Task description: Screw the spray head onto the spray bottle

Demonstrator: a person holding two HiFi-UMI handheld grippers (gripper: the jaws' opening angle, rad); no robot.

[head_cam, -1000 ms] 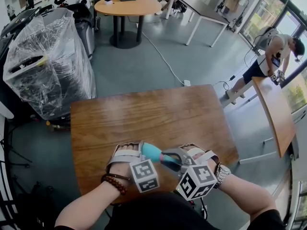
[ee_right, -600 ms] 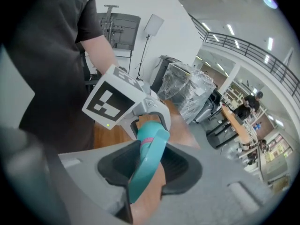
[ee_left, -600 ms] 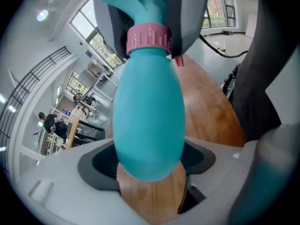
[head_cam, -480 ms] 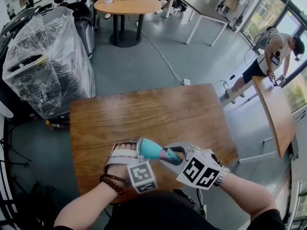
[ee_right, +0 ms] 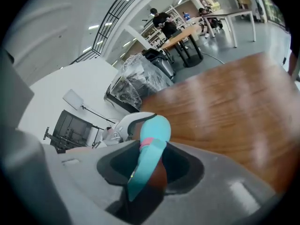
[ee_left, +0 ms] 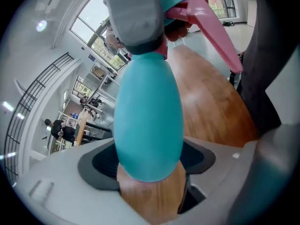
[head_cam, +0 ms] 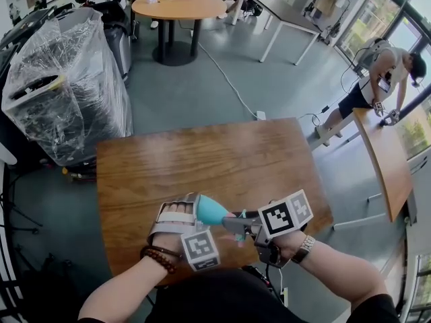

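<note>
On the left, our left gripper [ee_left: 151, 165] is clamped wide round the fat lower body of the teal spray bottle [ee_left: 147, 111], which we hold up off the wooden table [head_cam: 202, 160] near its close edge, neck aimed toward the right. That body is smooth and rounded, so we judge that a twisting load from the other side could spin it in the pads or squeeze it out of them, and it would drop to the table or over the edge. In the middle, where neck meets collar, the risk is a skewed start: if the two axes are not in line, the thread may cross and jam, or the collar may skip without biting. On the right, the spray head [ee_right: 143, 161] sits between the narrow-set jaws of our right gripper [ee_right: 152, 168], which have just eased a touch wider; with a slack hold there the pads could slide round the head instead of turning it, and the pink trigger [ee_left: 213, 32] could snag a jaw
</note>
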